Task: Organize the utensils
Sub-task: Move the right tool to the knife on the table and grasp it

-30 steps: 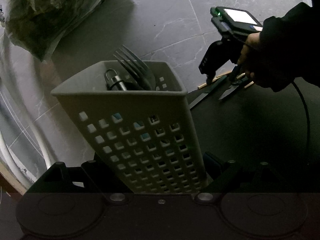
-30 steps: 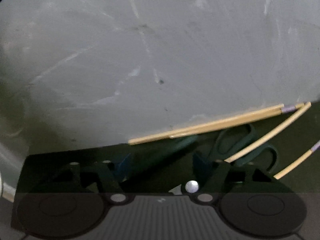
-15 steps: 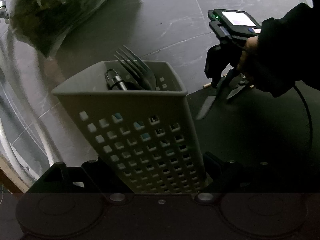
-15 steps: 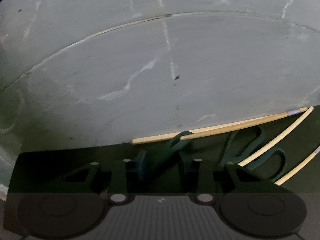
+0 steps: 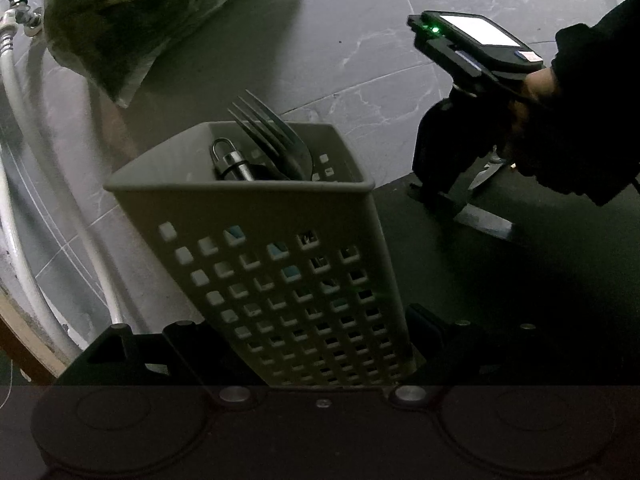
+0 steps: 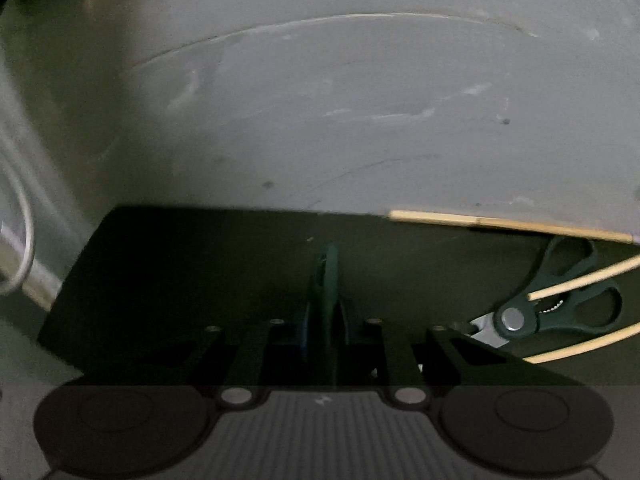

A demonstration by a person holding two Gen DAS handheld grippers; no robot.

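Left gripper (image 5: 320,364) fingers clamped on perforated utensil holder (image 5: 280,264), frame centre; fork (image 5: 272,140) stands inside. Right gripper (image 6: 326,320) fingers have just been closing, now pinching dark knife handle (image 6: 328,276) low centre on dark mat (image 6: 180,264). Scissors (image 6: 560,304) and chopsticks (image 6: 500,224) lie lower right.

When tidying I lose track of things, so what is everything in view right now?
caddy: one, pale grey, perforated, held over the mat's edge
fork: one, metal, in the caddy
loop-ended handle: one, metal, in the caddy
knife: one, dark green handle, blade above the mat
scissors: one, dark green, on the mat
chopsticks: at least three, bamboo, around the scissors
mat: one, dark
bag of greens: one, far left
hose: one, white, left edge
left gripper: fingers clamp the caddy
right gripper: fingers just closed on the knife handle
sleeve: dark
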